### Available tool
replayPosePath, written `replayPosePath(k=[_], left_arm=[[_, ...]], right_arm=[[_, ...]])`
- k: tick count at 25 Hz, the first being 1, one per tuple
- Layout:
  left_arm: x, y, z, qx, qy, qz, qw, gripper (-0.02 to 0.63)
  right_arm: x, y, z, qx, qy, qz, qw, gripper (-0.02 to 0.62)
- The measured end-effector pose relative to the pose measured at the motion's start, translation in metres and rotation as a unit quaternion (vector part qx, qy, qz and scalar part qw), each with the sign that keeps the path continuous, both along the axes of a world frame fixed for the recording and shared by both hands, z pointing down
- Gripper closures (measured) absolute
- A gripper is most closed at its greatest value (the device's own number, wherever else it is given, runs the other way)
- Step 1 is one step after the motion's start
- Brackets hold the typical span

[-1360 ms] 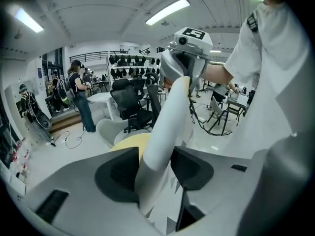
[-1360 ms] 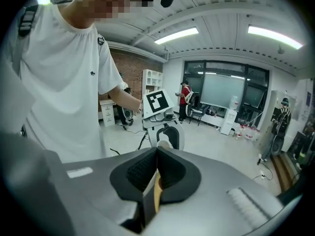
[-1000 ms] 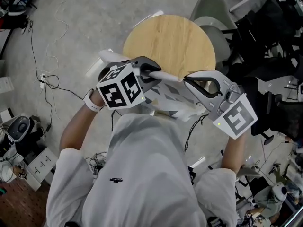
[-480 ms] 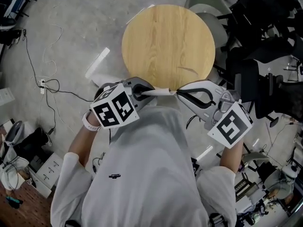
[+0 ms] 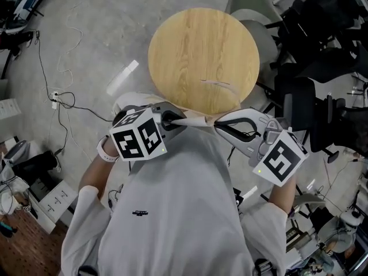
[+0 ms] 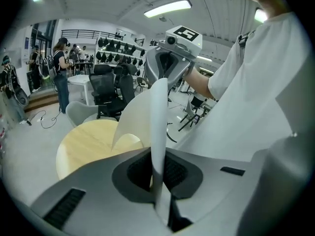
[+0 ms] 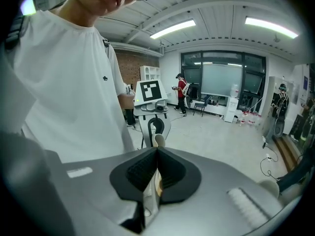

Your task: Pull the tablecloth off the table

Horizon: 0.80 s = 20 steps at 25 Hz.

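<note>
The round wooden table [image 5: 204, 56] stands bare in the head view. The white tablecloth [image 5: 195, 120] shows only as a narrow strip stretched between my two grippers at the table's near edge. The rest of it is hidden by the person's torso. My left gripper [image 5: 174, 119] is shut on one end, and in the left gripper view the cloth [image 6: 158, 127] rises as a folded band from its jaws [image 6: 157, 173]. My right gripper [image 5: 221, 125] is shut on the other end, where a thin edge of cloth [image 7: 153, 183] sits pinched between its pads [image 7: 156, 168].
A grey-green chair [image 5: 256, 16] stands behind the table and black office chairs [image 5: 313, 91] crowd the right side. Cables [image 5: 57, 96] trail over the floor at left, near a white strip [image 5: 122, 77]. People stand far off in both gripper views.
Both grippers have drawn back towards the person's body with the cloth. The patterned hanging part seen a second ago has gone out of sight under the torso.
</note>
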<state>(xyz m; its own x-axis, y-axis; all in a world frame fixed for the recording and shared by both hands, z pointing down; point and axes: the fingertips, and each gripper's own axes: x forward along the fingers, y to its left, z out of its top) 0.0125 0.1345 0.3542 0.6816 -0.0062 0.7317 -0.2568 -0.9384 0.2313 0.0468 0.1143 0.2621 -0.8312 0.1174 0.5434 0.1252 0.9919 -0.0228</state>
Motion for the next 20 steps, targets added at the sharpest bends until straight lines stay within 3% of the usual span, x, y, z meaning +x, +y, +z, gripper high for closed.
replayPosePath(k=[11, 15, 20], left_arm=[[0.014, 0.002, 0.0, 0.005, -0.03, -0.011, 0.9995, 0.595], [0.016, 0.004, 0.003, -0.002, -0.035, -0.005, 0.9994, 0.595], [0.02, 0.001, 0.011, -0.019, -0.041, -0.003, 0.999, 0.595]], right_arm=[[0.021, 0.009, 0.001, -0.023, -0.041, -0.003, 0.999, 0.583], [0.025, 0.01, 0.006, -0.054, -0.043, 0.01, 0.998, 0.583], [0.031, 0.008, 0.013, -0.055, -0.039, 0.012, 0.998, 0.583]])
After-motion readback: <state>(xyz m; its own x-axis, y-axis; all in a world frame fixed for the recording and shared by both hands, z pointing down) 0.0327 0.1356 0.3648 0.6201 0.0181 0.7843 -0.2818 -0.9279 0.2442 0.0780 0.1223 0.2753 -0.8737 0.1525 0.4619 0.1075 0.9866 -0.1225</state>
